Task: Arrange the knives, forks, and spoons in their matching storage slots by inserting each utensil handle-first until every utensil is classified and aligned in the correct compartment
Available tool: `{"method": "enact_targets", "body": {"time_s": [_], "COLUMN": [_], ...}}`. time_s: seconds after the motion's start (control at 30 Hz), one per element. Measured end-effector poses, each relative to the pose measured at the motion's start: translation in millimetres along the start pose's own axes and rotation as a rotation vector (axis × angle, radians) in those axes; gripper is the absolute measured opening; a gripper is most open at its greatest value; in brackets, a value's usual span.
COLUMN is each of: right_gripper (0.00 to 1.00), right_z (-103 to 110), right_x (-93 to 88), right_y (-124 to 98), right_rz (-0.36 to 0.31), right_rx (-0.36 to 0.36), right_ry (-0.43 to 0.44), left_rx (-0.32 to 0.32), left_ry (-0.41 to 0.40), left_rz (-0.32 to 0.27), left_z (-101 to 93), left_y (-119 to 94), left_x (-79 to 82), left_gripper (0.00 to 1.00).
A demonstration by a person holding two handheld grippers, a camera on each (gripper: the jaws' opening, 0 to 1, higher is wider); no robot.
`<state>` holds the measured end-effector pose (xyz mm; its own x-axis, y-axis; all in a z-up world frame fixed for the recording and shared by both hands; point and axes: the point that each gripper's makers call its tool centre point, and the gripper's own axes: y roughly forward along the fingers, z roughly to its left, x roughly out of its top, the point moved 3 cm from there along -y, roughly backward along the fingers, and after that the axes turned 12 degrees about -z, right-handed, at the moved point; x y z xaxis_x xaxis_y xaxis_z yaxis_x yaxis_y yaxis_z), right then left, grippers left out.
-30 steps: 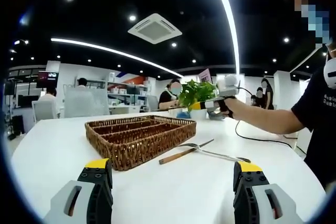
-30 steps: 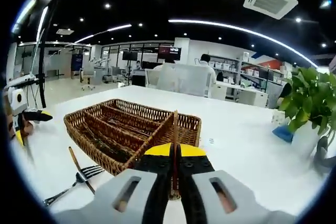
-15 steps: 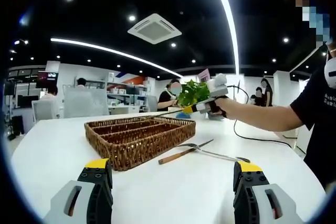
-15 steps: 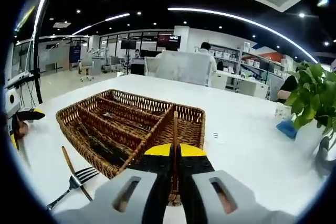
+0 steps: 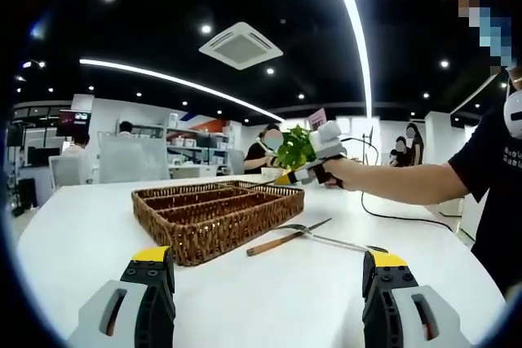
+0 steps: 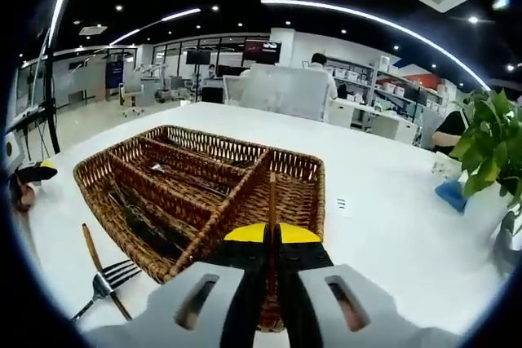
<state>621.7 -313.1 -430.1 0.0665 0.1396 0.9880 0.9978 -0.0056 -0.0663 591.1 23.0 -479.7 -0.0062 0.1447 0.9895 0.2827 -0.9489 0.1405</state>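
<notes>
A brown wicker basket with long compartments stands on the white table. My right gripper is shut on a thin wooden-handled utensil; its handle points out over the basket's right-hand compartment. Dark utensils lie in the other compartments. A fork and another wooden-handled utensil lie crossed on the table beside the basket. In the left gripper view my left gripper stands open low over the table, short of the basket. The right gripper hovers at its far corner.
A potted green plant stands at the table's far side, behind the right gripper in the left gripper view. The person's arm reaches in from the right, trailing a black cable. Desks, chairs and seated people fill the office behind.
My right gripper has moved forward and lower with the utensil, bringing its handle over the basket's right compartment. The left gripper has stayed still and open.
</notes>
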Motion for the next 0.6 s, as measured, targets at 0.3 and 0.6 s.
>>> {"method": "enact_targets", "body": {"time_s": [0.3,0.6], "right_gripper": [0.01,0.01], "right_z": [-0.7,-2.1], "right_x": [-24.3,-28.2], "right_y": [38.1,54.4], "right_rz": [0.119,0.152], "right_rx": [-0.017,-0.005], "right_ry": [0.0,-0.013], "left_rx": [-0.001,-0.004], "left_ry": [-0.004,-0.005], "left_rz": [-0.006,-0.005], "left_z": [-2.8,-0.6], "left_y": [-1.5,0.8], "left_x": [1.0,0.4], "left_gripper": [1.0,1.0]}}
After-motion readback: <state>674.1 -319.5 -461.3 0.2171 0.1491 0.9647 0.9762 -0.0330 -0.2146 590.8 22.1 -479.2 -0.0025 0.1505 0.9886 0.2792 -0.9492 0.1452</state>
